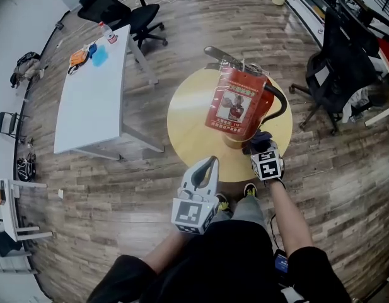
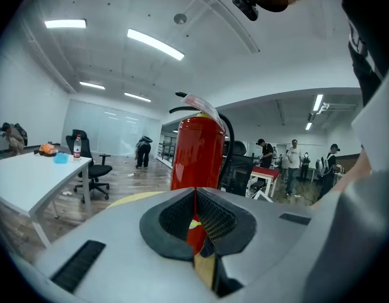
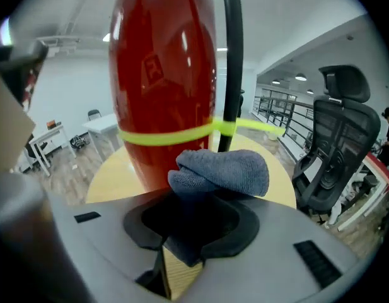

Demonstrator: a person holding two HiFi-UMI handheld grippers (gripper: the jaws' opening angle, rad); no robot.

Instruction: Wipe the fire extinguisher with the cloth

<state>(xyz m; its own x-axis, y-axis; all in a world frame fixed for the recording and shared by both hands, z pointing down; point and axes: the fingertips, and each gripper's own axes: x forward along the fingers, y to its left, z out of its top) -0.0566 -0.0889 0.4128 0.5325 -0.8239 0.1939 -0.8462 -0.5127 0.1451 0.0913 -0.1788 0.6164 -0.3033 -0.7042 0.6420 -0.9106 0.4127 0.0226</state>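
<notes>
A red fire extinguisher (image 1: 239,103) with a black hose stands upright on the round yellow table (image 1: 188,118); a label sheet hangs on its side. My right gripper (image 1: 259,145) is low by the extinguisher's base at the near right, shut on a grey-blue cloth (image 3: 220,172). In the right gripper view the cloth is bunched right in front of the red body (image 3: 162,74), just below a yellow-green band (image 3: 169,135); whether it touches I cannot tell. My left gripper (image 1: 210,163) hovers at the table's near edge, shut and empty. The left gripper view shows the extinguisher (image 2: 197,153) straight ahead.
A long white table (image 1: 93,93) with a bottle and small items stands to the left, a black office chair (image 1: 121,11) behind it. Another black chair (image 1: 336,74) is on the right. Several people stand far off in the left gripper view. Wood floor surrounds the round table.
</notes>
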